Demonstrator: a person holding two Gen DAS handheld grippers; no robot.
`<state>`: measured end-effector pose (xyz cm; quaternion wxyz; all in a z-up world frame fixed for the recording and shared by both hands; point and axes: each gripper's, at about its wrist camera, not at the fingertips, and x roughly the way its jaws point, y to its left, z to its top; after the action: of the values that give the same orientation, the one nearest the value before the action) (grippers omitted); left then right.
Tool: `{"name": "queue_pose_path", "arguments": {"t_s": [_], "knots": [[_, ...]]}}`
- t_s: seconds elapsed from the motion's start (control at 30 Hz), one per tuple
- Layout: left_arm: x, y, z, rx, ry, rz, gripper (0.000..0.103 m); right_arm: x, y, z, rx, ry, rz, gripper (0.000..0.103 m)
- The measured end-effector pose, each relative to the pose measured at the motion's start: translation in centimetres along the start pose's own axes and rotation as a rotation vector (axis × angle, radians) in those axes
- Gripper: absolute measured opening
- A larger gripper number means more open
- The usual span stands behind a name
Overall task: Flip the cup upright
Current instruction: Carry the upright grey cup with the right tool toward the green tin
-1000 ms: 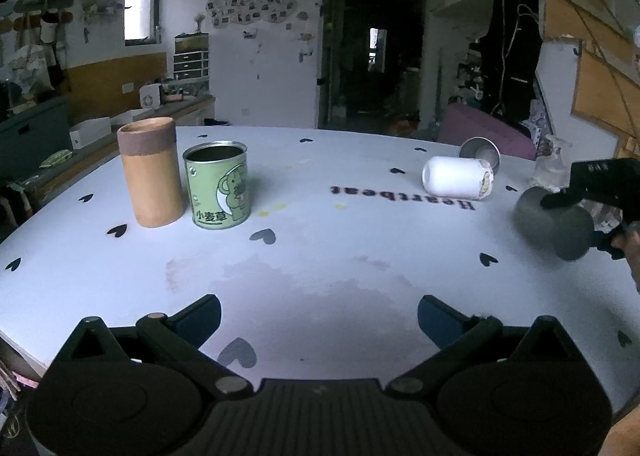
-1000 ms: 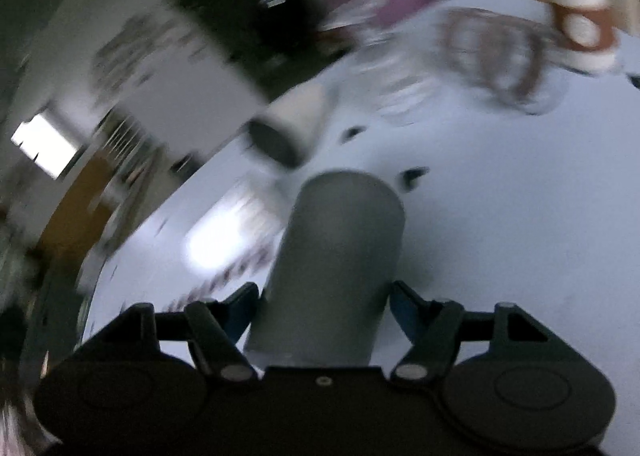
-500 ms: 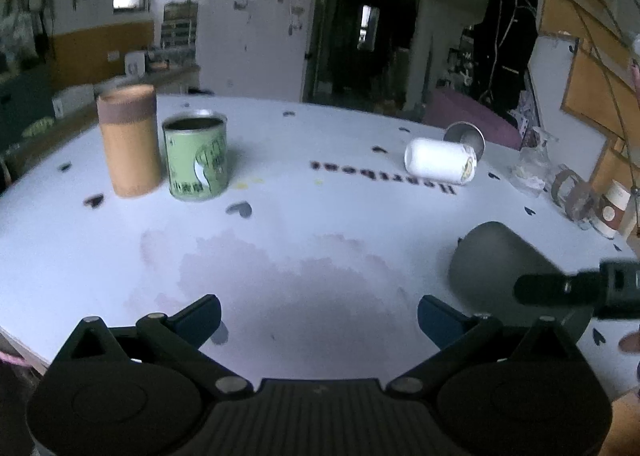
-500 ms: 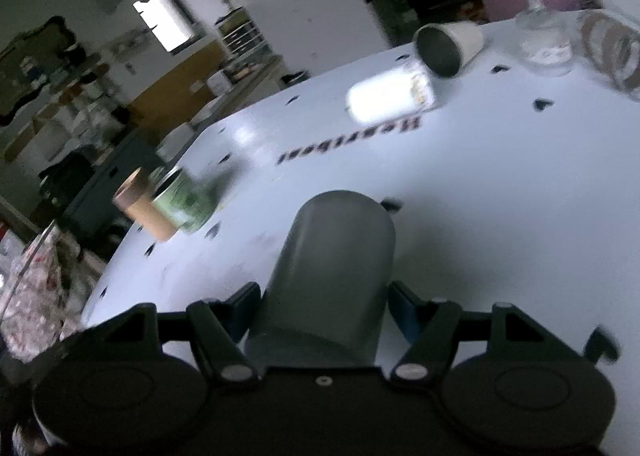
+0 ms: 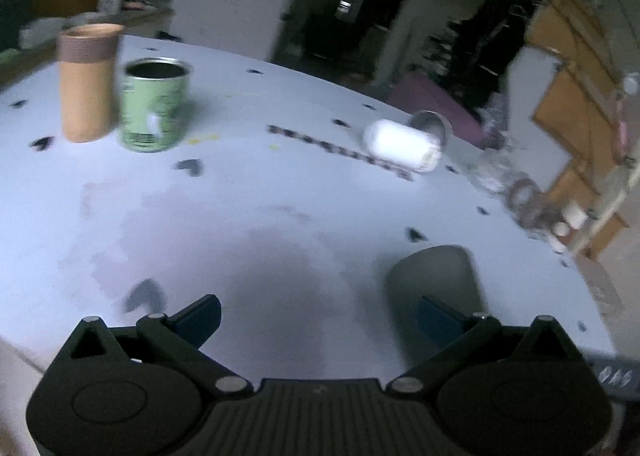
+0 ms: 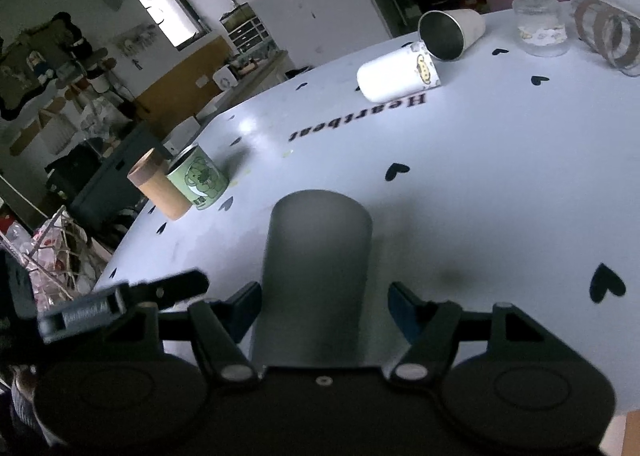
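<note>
A grey cup (image 6: pixel 316 268) lies between my right gripper's (image 6: pixel 324 304) fingers, closed end pointing away from the camera. The jaws stand a little wider than the cup, with a gap on the right side. In the left wrist view the same grey cup (image 5: pixel 436 280) is low over the white table (image 5: pixel 280 215), just beyond my left gripper's right fingertip (image 5: pixel 436 316). My left gripper (image 5: pixel 320 316) is open and empty. Part of the left gripper shows at the left of the right wrist view (image 6: pixel 120 304).
A white cup (image 6: pixel 396 73) and a metal-lined cup (image 6: pixel 448 33) lie on their sides at the far side. A green tin (image 6: pixel 198 179) and a brown tube (image 6: pixel 158 189) stand to the left. A glass (image 6: pixel 538 21) and tape rolls (image 6: pixel 608 35) are far right.
The right gripper has carried the grey cup from the right side down toward the table's near edge, by the left gripper. Its jaws have widened off the cup.
</note>
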<state>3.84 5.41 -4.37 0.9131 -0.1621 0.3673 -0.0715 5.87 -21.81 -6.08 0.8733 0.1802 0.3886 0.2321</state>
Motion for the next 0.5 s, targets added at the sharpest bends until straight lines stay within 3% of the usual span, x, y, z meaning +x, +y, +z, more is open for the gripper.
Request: {"name": "queue_pose_path", "arguments": {"t_s": [0.23, 0.33, 0.5], "knots": [[3.2, -1.9, 2.4, -0.035, 0.147, -0.167, 0.091, 0.3, 0.6, -0.7, -0.04, 0.018, 0.062, 0.057], [4.9, -2.0, 2.8, -0.099, 0.231, -0.196, 0.084, 0.2, 0.6, -0.8, -0.037, 0.011, 0.067, 0.057], [6.3, -2.5, 2.7, -0.128, 0.271, -0.19, 0.084, 0.1, 0.6, -1.2, -0.034, 0.002, 0.072, 0.057]]}}
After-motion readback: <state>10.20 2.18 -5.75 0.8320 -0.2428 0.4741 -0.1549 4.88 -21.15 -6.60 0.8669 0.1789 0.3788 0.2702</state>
